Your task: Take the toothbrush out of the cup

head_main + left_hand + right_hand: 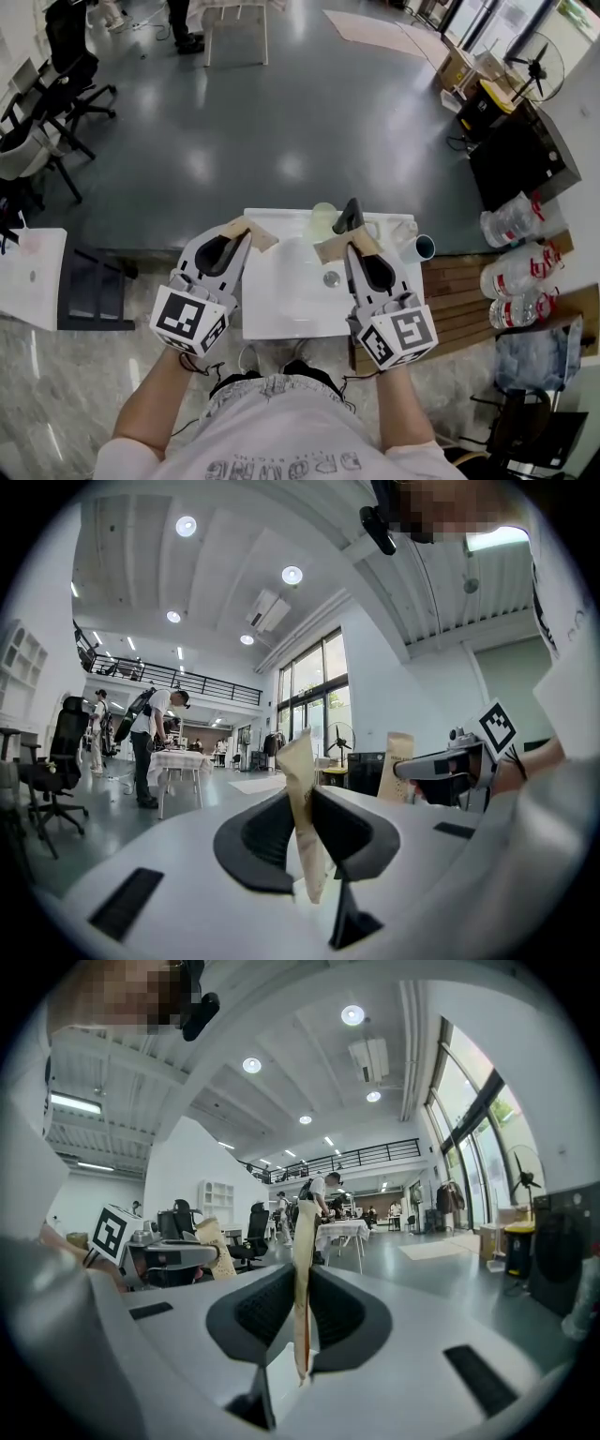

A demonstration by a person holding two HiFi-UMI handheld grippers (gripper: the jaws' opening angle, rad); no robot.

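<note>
Just beyond the right gripper (352,248) (paper (330,249) in it), a pale cup (323,220).

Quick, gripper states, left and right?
Left gripper: shut on a tan paper piece.
Right gripper: shut on a second tan paper piece.

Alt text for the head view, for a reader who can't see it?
From above: over a white sink, the left gripper pinches one tan paper and the right gripper another. A pale cup stands at the sink's far edge.
</note>
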